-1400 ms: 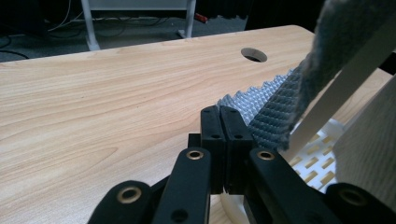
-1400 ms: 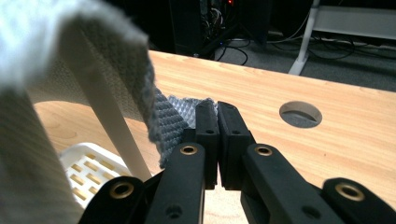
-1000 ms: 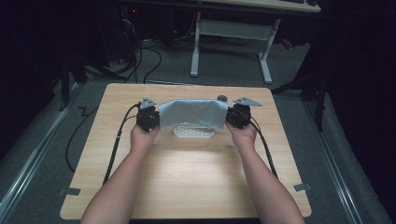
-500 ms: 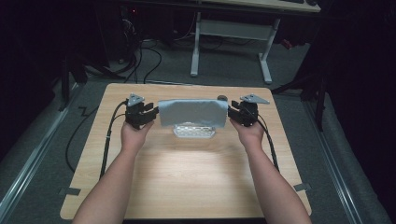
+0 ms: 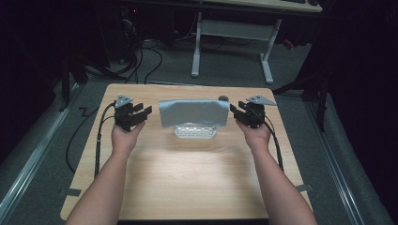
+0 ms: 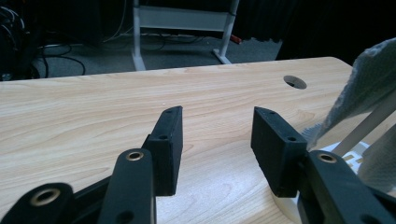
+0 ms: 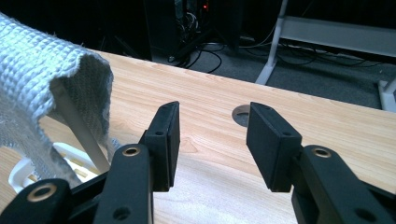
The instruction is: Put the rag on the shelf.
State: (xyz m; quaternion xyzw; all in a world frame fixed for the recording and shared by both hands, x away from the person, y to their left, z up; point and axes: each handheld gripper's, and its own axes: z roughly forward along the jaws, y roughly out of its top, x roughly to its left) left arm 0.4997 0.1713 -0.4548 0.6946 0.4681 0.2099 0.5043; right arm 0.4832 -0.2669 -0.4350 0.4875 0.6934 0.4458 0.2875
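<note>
Over the rack (image 5: 195, 131) — towel (image 5: 194, 112) draped, both grippers' jaws apart.

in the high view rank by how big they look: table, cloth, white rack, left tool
1. Table, by far the largest.
2. Cloth, draped over the rack.
3. White rack and left tool: too close to rank, since the cloth hides most of the rack.

I'm working in what looks like a dim lab or test room: my wooden table (image 5: 187, 183) stands on grey carpet, loose black cables (image 5: 141, 61) lie on the floor at eleven o'clock, and a white-legged desk (image 5: 234, 42) stands at twelve.
</note>
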